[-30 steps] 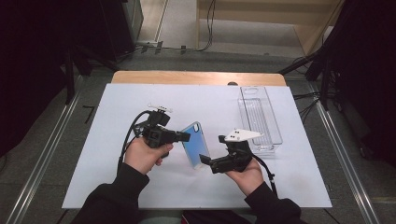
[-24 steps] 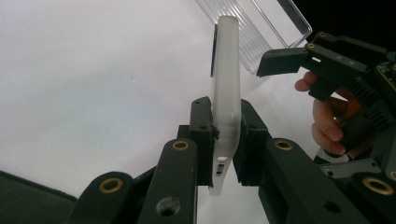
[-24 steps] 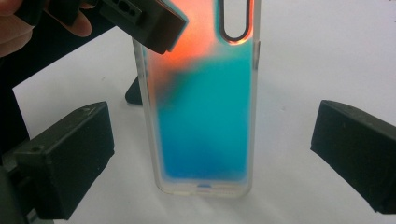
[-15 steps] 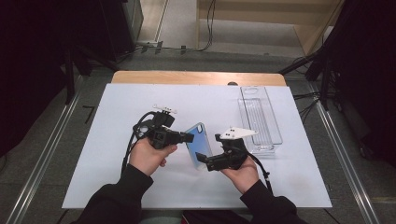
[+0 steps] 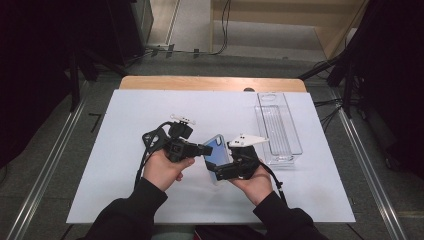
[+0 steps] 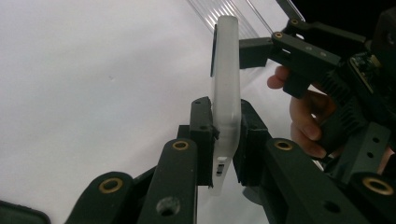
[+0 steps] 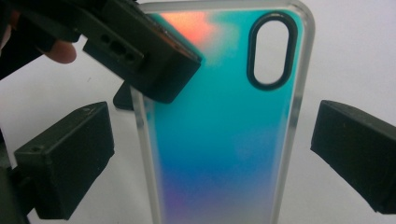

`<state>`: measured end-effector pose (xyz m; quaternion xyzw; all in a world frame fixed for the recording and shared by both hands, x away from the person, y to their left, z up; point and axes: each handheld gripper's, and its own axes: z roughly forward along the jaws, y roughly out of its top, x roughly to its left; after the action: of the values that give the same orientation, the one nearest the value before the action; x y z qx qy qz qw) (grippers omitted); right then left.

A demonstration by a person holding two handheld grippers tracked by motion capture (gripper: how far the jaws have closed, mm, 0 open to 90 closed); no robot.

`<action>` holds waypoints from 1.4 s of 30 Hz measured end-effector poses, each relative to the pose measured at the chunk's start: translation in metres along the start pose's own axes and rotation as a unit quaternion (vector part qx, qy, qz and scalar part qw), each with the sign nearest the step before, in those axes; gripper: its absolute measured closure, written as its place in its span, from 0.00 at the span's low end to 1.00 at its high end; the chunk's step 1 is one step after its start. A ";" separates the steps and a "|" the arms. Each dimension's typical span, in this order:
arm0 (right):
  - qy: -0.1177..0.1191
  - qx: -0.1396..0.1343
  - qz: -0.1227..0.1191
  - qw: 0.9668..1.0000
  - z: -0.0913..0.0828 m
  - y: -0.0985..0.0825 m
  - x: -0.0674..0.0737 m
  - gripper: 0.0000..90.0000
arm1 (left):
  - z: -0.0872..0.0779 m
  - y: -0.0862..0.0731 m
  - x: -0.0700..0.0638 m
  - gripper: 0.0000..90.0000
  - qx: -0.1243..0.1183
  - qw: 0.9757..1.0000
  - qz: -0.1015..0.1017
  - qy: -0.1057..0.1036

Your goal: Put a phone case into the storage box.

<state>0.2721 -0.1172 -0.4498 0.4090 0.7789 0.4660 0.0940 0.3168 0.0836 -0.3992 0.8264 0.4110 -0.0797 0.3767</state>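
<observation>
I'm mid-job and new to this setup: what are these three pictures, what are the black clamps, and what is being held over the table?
No robot here: a person holds a hand-operated gripper in each hand. The high view looks down on the white table; the other two come from cameras riding on each gripper. The left gripper is shut on a phone case, iridescent blue, held off the table. The right gripper stands open with its jaws on either side of the case, not touching. A clear plastic tray lies on the table to the right.

Black long sleeves (image 5: 131,214); black grippers, left (image 5: 209,150) and right (image 5: 212,171), with brass-ringed screw holes (image 6: 111,185), trailing black cables (image 5: 145,155), white three-cornered top plate (image 5: 248,140).
</observation>
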 end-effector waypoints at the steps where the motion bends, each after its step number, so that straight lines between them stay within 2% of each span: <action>1: 0.000 0.000 0.000 1.000 0.000 0.000 0.000 0.00 | 0.000 0.000 0.000 0.89 0.000 1.000 0.000 0.000; 7: -0.013 -0.008 0.003 1.000 0.004 0.002 0.000 0.00 | 0.001 0.000 -0.001 0.89 -0.001 1.000 -0.001 -0.001; 12: -0.011 -0.013 0.005 1.000 0.004 0.001 -0.001 0.05 | 0.000 0.000 -0.004 0.89 -0.003 1.000 0.002 -0.005; 13: -0.003 -0.014 0.004 1.000 0.003 0.001 0.000 0.16 | 0.001 0.000 -0.004 0.89 -0.003 1.000 0.004 -0.003; 14: -0.003 -0.014 0.004 1.000 0.003 0.001 0.000 0.16 | 0.001 -0.001 -0.004 0.89 -0.004 1.000 0.005 -0.001; 15: -0.014 -0.016 -0.010 1.000 0.003 0.001 0.003 0.16 | 0.000 0.000 -0.004 0.89 -0.002 1.000 0.006 0.000; 18: -0.015 -0.016 -0.011 1.000 0.003 0.002 0.004 0.17 | -0.001 0.000 -0.003 0.89 -0.005 1.000 0.004 -0.002; 21: -0.014 -0.018 -0.010 1.000 0.002 0.003 0.004 0.17 | -0.003 0.000 -0.004 0.89 -0.010 1.000 0.013 -0.002; 23: -0.015 -0.015 -0.012 1.000 0.001 0.004 0.005 0.17 | -0.006 0.002 -0.005 0.78 -0.024 1.000 0.017 -0.006; 25: -0.012 -0.014 -0.010 1.000 0.001 0.004 0.004 0.17 | -0.011 0.005 -0.004 0.69 -0.025 1.000 0.008 -0.018; 26: -0.011 -0.011 -0.011 1.000 0.001 0.003 0.004 0.17 | -0.014 0.006 -0.005 0.63 -0.030 0.999 0.013 -0.018; 31: -0.011 -0.006 -0.012 1.000 0.002 0.002 0.002 0.17 | -0.027 0.009 -0.005 0.54 -0.036 0.999 0.014 -0.031; 33: -0.010 -0.004 -0.011 1.000 0.001 0.002 0.000 0.17 | -0.030 0.011 -0.004 0.52 -0.030 0.999 0.003 -0.041; 36: 0.001 -0.006 -0.009 1.000 -0.001 0.002 -0.005 0.17 | -0.035 0.011 -0.004 0.48 -0.026 0.999 0.017 -0.043; 39: 0.015 -0.007 -0.013 1.000 -0.004 0.003 -0.010 0.17 | -0.038 0.010 -0.002 0.41 -0.017 0.997 0.046 -0.058; 41: 0.026 -0.005 -0.016 1.000 -0.006 0.004 -0.013 0.17 | -0.039 0.008 -0.002 0.40 -0.014 0.995 0.066 -0.066; 42: 0.039 -0.003 -0.023 0.999 -0.008 0.006 -0.017 0.17 | -0.039 0.007 -0.001 0.40 -0.014 0.995 0.077 -0.067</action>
<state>0.2816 -0.1333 -0.4446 0.3721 0.7897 0.4818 0.0758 0.3143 0.1069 -0.3668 0.8432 0.3207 -0.1003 0.4197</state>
